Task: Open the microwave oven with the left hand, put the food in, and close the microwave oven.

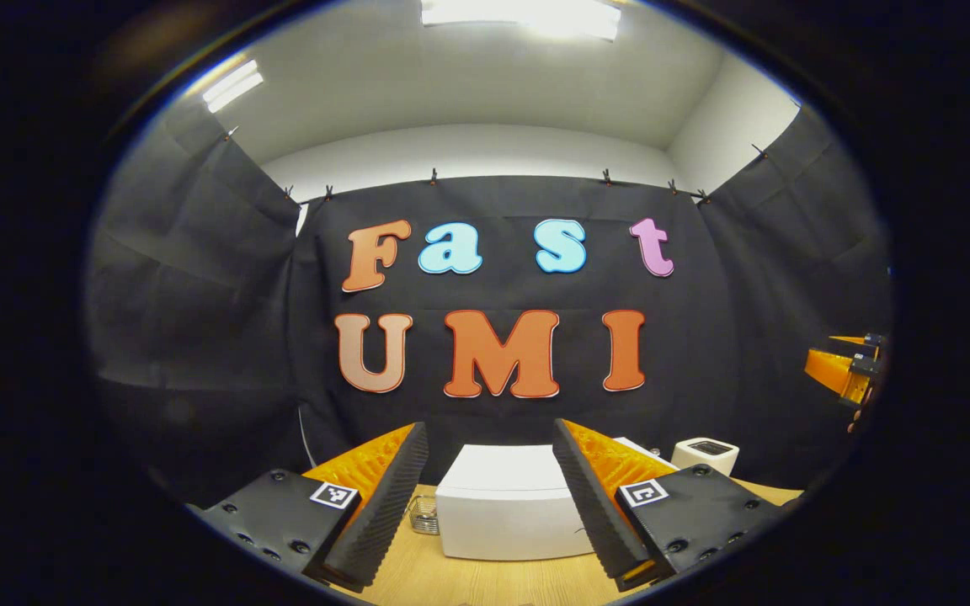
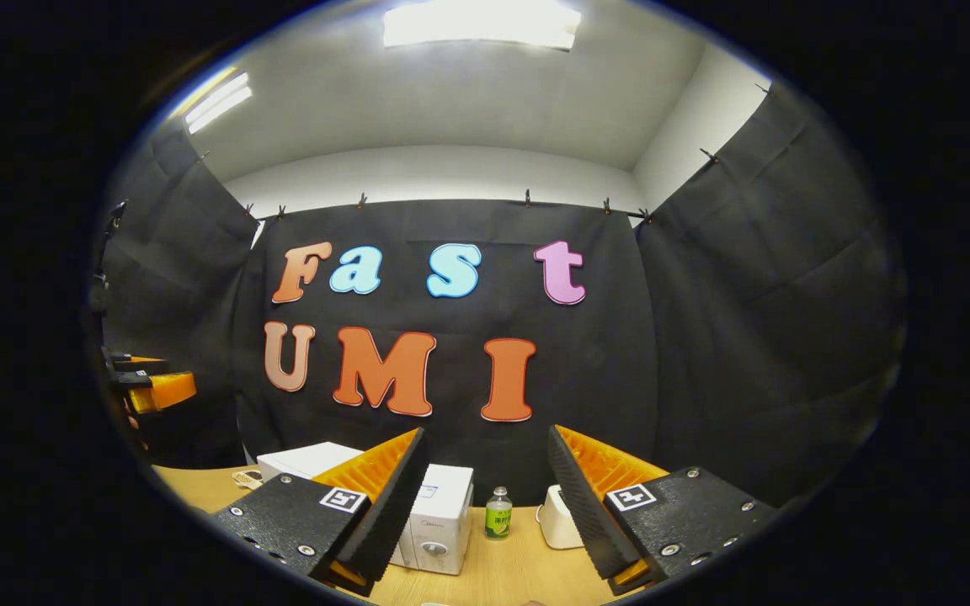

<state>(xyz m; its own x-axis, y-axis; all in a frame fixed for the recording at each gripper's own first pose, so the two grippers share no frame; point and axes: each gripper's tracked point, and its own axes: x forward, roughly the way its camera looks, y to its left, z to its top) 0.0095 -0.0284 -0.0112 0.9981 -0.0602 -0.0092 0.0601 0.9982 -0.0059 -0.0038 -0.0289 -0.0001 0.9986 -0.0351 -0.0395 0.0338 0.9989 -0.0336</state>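
Pale wood-grain bench runs along the bottom. On it sits the white, boxy microwave oven, squarely between the left gripper's jaws, which are spread wide with nothing in them. In the right gripper view its front panel with a round knob shows — door closed, long axis lying across the bench. The right gripper hangs released too. A small white toaster-like box stands right of the oven, then a little green-labelled glass bottle — label too small to read.
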